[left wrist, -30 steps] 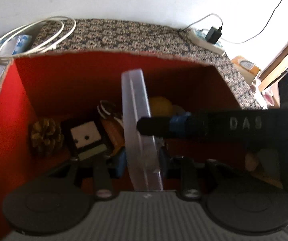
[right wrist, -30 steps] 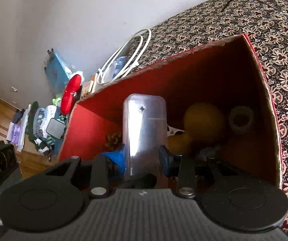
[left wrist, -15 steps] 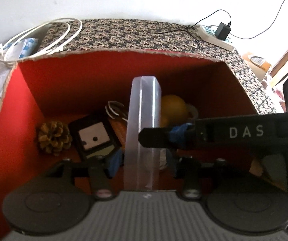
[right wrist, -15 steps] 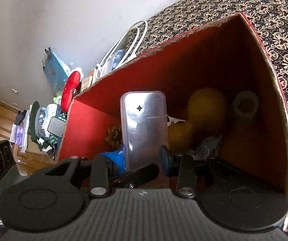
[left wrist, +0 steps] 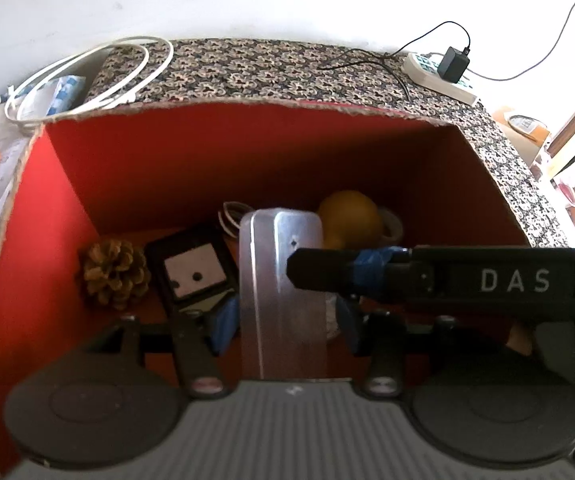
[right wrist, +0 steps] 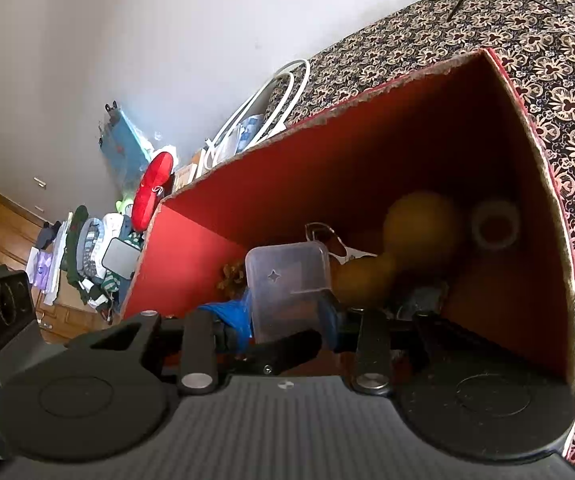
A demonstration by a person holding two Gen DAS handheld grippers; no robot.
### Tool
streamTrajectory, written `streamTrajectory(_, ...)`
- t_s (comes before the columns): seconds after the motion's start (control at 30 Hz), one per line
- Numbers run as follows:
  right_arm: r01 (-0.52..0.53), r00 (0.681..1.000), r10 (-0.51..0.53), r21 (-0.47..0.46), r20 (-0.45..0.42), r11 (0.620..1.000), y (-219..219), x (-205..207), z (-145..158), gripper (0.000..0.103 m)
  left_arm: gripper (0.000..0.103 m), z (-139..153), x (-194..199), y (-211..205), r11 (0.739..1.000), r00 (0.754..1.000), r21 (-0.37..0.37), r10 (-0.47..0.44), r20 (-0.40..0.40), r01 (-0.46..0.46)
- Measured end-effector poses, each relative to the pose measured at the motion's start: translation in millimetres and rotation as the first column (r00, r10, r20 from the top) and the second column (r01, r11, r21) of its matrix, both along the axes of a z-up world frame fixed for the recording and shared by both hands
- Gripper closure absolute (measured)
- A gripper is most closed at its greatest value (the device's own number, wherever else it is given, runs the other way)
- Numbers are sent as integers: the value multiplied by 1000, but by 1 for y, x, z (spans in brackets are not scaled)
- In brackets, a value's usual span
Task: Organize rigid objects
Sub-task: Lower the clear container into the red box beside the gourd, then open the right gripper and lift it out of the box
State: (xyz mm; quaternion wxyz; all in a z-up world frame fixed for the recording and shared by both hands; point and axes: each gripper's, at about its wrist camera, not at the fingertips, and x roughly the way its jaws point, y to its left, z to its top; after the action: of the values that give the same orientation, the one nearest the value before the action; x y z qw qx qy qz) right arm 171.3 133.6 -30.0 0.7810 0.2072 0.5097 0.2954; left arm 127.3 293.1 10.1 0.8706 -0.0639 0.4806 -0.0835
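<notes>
One clear case (left wrist: 281, 292) stands upright inside the red box (left wrist: 47, 216), long axis vertical, rounded top up, near the box's front wall and about midway along it. The left tool (left wrist: 281, 322) straddles its lower part with the jaws opening; the blue pads stand just off the case's sides and do not press it. The right tool (right wrist: 287, 316) is clamped on the same case, one finger (left wrist: 327, 270) crossing its face from the right. Behind it on the box floor lie one pine cone (left wrist: 113, 274) toward the left wall, one black card with a white patch (left wrist: 195, 272) beside it, one yellow gourd (left wrist: 349, 220) and one white ring (right wrist: 495, 224) toward the back right corner. The box sits on a patterned cloth (left wrist: 271, 72) with one white cable coil (left wrist: 87, 76) at its back left and one power strip (left wrist: 439, 76) at its back right.
</notes>
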Motion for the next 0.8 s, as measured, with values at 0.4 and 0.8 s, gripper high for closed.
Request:
streamTrajectory(0.4, -4, 1000, 4, 6, 28, 1000, 0, -3, 1, 83, 54, 0, -1, -1, 999, 999, 28, 35, 12, -36)
streamTrajectory(0.8, -18, 998, 17, 22, 59, 1000, -1, -4, 1, 83, 53, 3, -5, -11, 989, 997, 131, 70, 39, -75)
